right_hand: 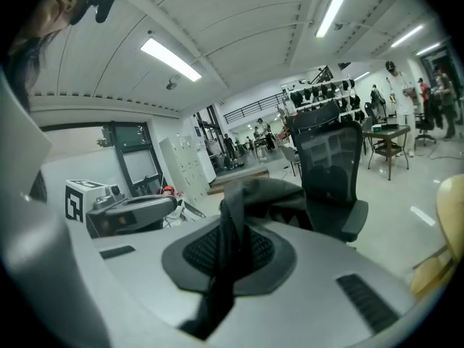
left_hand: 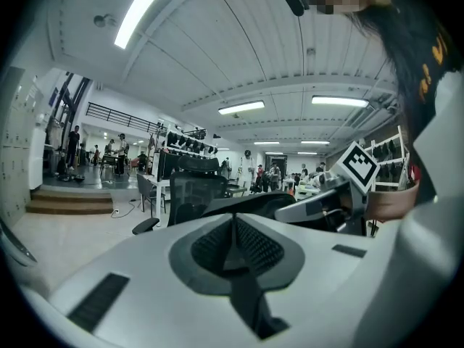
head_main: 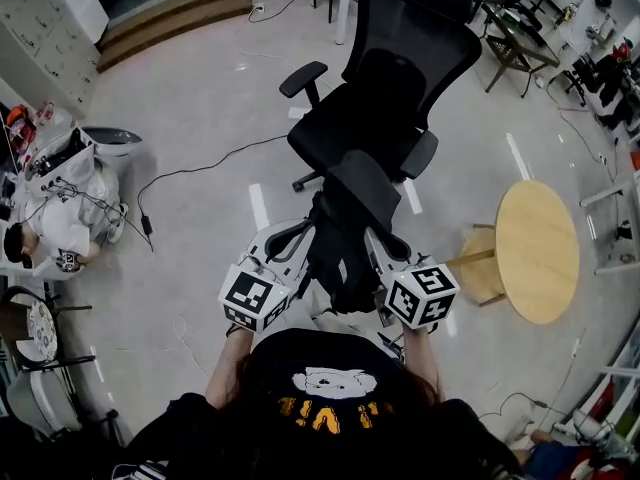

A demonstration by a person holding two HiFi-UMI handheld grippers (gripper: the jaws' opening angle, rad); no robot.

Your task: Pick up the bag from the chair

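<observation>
The black bag (head_main: 350,218) hangs in the air in front of the person, lifted clear of the black office chair (head_main: 390,98) behind it. My left gripper (head_main: 300,236) holds it from the left and my right gripper (head_main: 385,243) from the right. In the right gripper view a black strap (right_hand: 230,216) runs between the shut pads, with the bag's body (right_hand: 272,194) just beyond and the chair (right_hand: 333,172) behind. In the left gripper view the pads (left_hand: 250,249) are pressed together on a thin dark strap, and the bag (left_hand: 250,205) shows past them.
A round wooden side table (head_main: 537,251) stands on the floor to the right. A black cable (head_main: 190,171) trails across the floor at left, near white bags and gear (head_main: 70,198). Wooden steps (head_main: 170,18) lie far back left; desks and chairs are at the back right.
</observation>
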